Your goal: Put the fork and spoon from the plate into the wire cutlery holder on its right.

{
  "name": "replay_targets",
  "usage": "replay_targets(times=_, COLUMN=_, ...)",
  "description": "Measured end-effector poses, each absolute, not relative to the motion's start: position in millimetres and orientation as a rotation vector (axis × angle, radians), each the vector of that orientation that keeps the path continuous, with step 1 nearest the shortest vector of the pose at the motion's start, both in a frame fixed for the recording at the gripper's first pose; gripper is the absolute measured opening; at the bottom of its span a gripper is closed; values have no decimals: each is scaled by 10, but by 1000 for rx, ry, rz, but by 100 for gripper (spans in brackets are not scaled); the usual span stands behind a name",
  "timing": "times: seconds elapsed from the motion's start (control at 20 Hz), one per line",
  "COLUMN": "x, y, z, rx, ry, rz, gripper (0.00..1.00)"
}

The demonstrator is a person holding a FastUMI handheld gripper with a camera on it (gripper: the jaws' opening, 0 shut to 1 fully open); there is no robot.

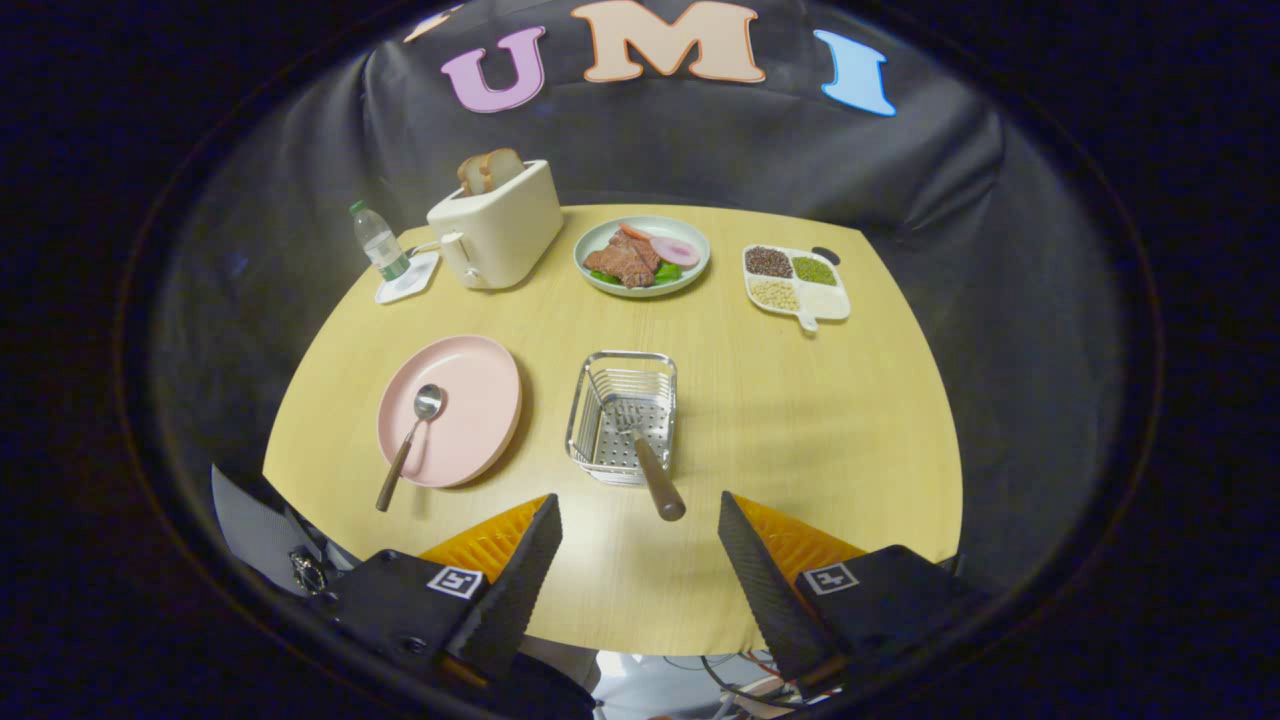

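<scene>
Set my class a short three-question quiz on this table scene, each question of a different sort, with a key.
1. True or false: the wooden-handled metal fork already leans in the square wire cutlery holder.
2. Where does the wooden-handled metal spoon lie? A) on the round pink plate B) beside the cream toaster C) in the holder
3. Fill in: the gripper fingers stand ___, holding nothing.

Key: 1 true; 2 A; 3 open

Across the surface [800, 420] we see a toaster [497, 236] holding bread [489, 170], a water bottle [378, 241], a food plate [642, 256], and a grain tray [796, 284].
</scene>
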State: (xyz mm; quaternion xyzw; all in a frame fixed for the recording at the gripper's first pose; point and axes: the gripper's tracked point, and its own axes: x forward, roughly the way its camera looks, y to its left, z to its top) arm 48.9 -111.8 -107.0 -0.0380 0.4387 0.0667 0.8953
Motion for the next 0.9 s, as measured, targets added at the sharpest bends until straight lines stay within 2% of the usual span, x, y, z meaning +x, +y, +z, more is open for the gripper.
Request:
replay_targets(times=0.2, x=469, y=-1162, z=-959, rx=-63, ry=853, rz=110, gripper=100)
replay_targets(times=0.4, x=570, y=-1149, z=-660, rx=-72, ry=708, rz=80, gripper=99)
replay_targets(times=0.65, x=592, y=-807, z=-412, rx=-80, ry=551, rz=62, gripper=99)
replay_targets(times=0.9, x=555, y=-305, z=-490, rx=-36, ry=444, rz=20, gripper=99)
